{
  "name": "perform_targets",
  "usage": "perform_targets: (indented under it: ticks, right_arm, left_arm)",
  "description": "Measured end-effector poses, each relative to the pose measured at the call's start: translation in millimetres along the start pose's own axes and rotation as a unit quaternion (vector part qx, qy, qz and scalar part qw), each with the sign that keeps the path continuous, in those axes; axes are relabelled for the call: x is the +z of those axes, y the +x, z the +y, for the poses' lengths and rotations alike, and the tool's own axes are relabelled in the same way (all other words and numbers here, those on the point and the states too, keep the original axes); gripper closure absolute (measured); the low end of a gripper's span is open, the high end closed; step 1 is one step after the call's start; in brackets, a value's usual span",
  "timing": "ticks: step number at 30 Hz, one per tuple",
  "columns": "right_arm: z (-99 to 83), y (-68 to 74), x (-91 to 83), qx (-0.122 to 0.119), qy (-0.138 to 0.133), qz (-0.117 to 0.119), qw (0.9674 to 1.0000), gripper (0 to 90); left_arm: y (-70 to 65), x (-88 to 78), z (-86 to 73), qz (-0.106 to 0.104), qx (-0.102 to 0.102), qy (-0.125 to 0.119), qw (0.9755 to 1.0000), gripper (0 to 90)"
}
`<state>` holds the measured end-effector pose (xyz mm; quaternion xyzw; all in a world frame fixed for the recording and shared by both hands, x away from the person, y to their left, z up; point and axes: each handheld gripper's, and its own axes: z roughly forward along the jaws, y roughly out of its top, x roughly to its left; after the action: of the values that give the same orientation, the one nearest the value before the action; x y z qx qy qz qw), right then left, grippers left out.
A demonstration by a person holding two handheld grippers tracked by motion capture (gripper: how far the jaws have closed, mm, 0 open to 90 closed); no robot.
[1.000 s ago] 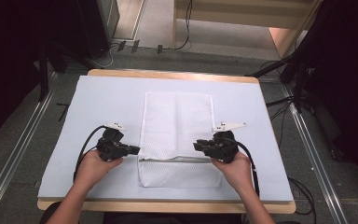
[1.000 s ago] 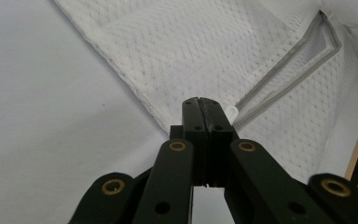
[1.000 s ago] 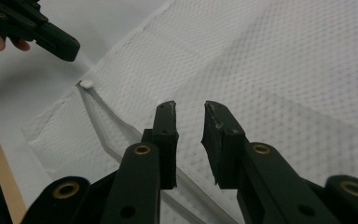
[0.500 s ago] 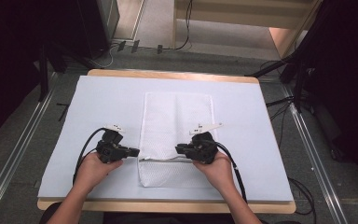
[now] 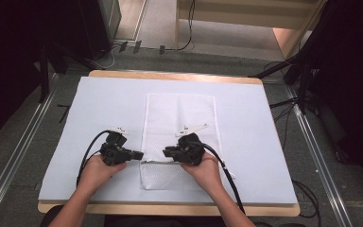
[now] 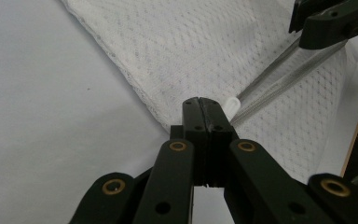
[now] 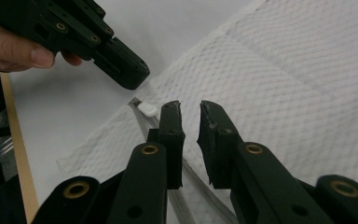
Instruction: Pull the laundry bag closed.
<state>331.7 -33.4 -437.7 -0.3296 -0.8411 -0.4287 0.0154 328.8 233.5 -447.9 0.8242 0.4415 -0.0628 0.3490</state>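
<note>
On the pale mat [image 5: 75,123] covering the table, toward its near edge, the left gripper [image 5: 133,154] sat with its jaws pressed together at the left edge of the white mesh laundry bag [image 5: 179,118], beside the left end of the zipper [image 6: 279,77]; whether a fold of mesh was pinched between them could not be told. The bag lay flat at the middle of the mat, reaching nearly to the near edge. It looked light, limp and prone to bunching, so one edge should be anchored. The small white zipper pull [image 7: 147,109] was the place to grip. The right gripper [image 7: 189,109] hovered over the zipper, jaws slightly apart, having just been closing and reopening with nothing between them.
</note>
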Motion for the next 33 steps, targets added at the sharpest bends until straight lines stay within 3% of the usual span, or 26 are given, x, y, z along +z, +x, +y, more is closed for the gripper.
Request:
perform_targets:
  ticks: [6, 20, 27, 33]
  right_arm:
    - [1.9, 5.5, 14.0, -0.004, 0.011, 0.010, 0.9999, 80.1]
    - [4.1, 15.5, 40.7, -0.008, 0.045, 0.024, 0.9987, 77.1]
    - [3.4, 16.7, 52.6, -0.008, 0.056, 0.031, 0.9979, 76.4]
    - [1.5, 18.7, 57.4, -0.009, 0.062, 0.030, 0.9976, 78.4]
  left_arm:
    - [4.3, 4.6, -0.7, -0.004, -0.007, 0.013, 0.9999, 90.0]
    - [-0.1, 9.5, -1.5, -0.004, 0.001, 0.019, 0.9998, 90.0]
    - [1.9, 9.5, -2.7, -0.010, -0.006, 0.019, 0.9998, 90.0]
    - [-2.0, 10.1, -2.2, 0.006, 0.009, 0.022, 0.9997, 90.0]
